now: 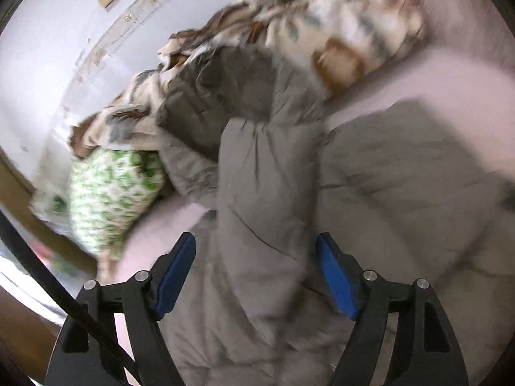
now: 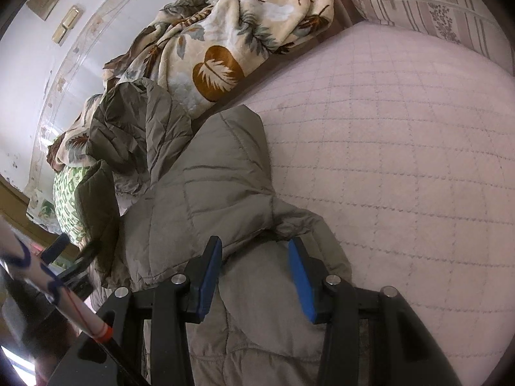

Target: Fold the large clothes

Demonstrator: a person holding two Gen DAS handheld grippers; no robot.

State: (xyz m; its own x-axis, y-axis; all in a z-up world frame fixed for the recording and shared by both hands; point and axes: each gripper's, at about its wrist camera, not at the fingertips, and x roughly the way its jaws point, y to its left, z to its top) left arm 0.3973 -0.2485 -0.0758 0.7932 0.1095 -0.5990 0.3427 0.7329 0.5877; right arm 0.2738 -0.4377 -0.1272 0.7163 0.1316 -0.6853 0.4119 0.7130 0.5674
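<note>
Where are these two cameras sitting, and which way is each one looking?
Left wrist view: sits on the left claw, looking forward and down at the grey padded coat on the bed; its two blue-padded fingers show, spread apart above the coat.
Right wrist view: sits on the right claw, looking down at the coat's edge; its fingers straddle a fold, and the person's sleeve shows at lower left.
Both share the coat, the leaf-print blanket and the green-patterned pillow.

Both mounted just behind the tongs, looking steeply down, close over a grey quilted jacket (image 1: 267, 193) on the pink bed (image 2: 402, 160). Shared: jacket, leaf-print blanket (image 2: 225, 41), green patterned pillow (image 1: 109, 193), white wall (image 1: 42, 64).
</note>
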